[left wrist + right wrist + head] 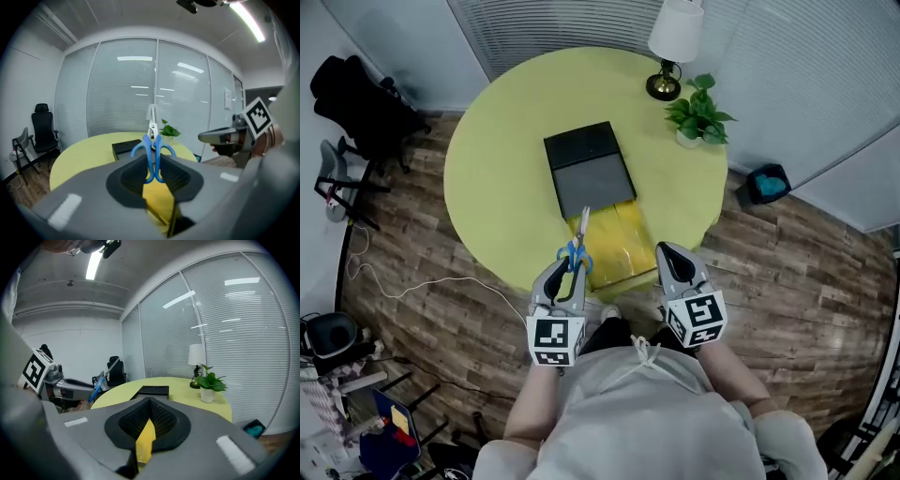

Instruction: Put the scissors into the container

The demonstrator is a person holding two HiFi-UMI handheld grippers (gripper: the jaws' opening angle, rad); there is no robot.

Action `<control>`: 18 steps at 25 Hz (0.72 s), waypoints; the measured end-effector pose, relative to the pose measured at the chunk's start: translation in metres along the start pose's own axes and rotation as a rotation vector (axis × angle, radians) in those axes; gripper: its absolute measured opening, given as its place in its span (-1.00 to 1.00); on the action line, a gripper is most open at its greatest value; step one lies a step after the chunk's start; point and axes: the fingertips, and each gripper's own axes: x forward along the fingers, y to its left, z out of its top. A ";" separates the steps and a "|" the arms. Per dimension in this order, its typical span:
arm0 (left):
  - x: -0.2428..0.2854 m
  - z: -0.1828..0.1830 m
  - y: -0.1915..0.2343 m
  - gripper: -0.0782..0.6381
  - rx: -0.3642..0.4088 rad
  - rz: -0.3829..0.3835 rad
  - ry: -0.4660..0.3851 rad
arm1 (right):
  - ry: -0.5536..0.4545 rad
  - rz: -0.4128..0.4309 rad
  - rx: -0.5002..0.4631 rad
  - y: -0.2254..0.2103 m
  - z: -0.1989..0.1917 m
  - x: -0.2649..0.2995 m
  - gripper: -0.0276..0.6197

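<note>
Scissors [578, 246] with blue handles and steel blades point away from me, over the near edge of the round yellow table [497, 178]. My left gripper [568, 272] is shut on their handles; in the left gripper view the handles [153, 152] stand upright between the jaws. Just beyond lies the container, a black box [586, 159] with a shiny yellow tray [625, 246] drawn out toward me. My right gripper [674, 264] hovers to the right of the tray, shut, with nothing in it. The right gripper view shows the box [152, 391] ahead and the scissors [98, 387] at left.
At the table's far right stand a white-shaded lamp [675, 37] and a potted plant [698, 112]. A black office chair [361, 103] is at the left, a teal bin [767, 183] on the floor at right. Glass walls with blinds surround the table.
</note>
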 end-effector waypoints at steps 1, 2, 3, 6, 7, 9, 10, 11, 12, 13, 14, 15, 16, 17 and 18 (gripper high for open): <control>0.006 -0.006 0.000 -0.54 0.006 -0.024 0.022 | 0.006 -0.012 0.008 0.001 -0.003 0.001 -0.91; 0.013 -0.012 -0.002 -0.54 0.013 -0.048 0.044 | 0.014 -0.024 0.015 0.000 -0.006 0.002 -0.91; 0.020 -0.018 -0.004 -0.54 0.020 -0.068 0.066 | 0.023 -0.035 0.022 -0.001 -0.009 0.003 -0.91; 0.043 -0.035 -0.010 -0.54 0.037 -0.110 0.138 | 0.053 -0.059 0.031 -0.008 -0.018 0.008 -0.91; 0.051 -0.042 -0.012 -0.54 0.037 -0.121 0.165 | 0.062 -0.065 0.033 -0.011 -0.021 0.010 -0.91; 0.064 -0.056 -0.018 -0.54 0.033 -0.142 0.220 | 0.077 -0.074 0.034 -0.018 -0.025 0.014 -0.91; 0.069 -0.064 -0.021 -0.54 0.034 -0.151 0.248 | 0.085 -0.076 0.035 -0.020 -0.027 0.015 -0.91; 0.073 -0.071 -0.025 -0.54 0.037 -0.157 0.275 | 0.094 -0.075 0.036 -0.022 -0.029 0.016 -0.91; 0.077 -0.077 -0.028 -0.54 0.043 -0.162 0.301 | 0.104 -0.072 0.035 -0.024 -0.032 0.017 -0.91; 0.081 -0.083 -0.031 -0.54 0.048 -0.165 0.327 | 0.115 -0.067 0.033 -0.026 -0.035 0.018 -0.91; 0.084 -0.088 -0.034 -0.54 0.053 -0.168 0.351 | 0.126 -0.060 0.031 -0.027 -0.038 0.018 -0.91; 0.087 -0.092 -0.037 -0.54 0.058 -0.170 0.371 | 0.135 -0.053 0.030 -0.029 -0.040 0.019 -0.91; 0.091 -0.095 -0.039 -0.54 0.063 -0.171 0.390 | 0.141 -0.047 0.029 -0.032 -0.041 0.020 -0.91; 0.095 -0.097 -0.041 -0.54 0.067 -0.170 0.409 | 0.146 -0.042 0.030 -0.035 -0.042 0.021 -0.91; 0.099 -0.100 -0.042 -0.54 0.069 -0.166 0.428 | 0.149 -0.037 0.030 -0.037 -0.041 0.022 -0.91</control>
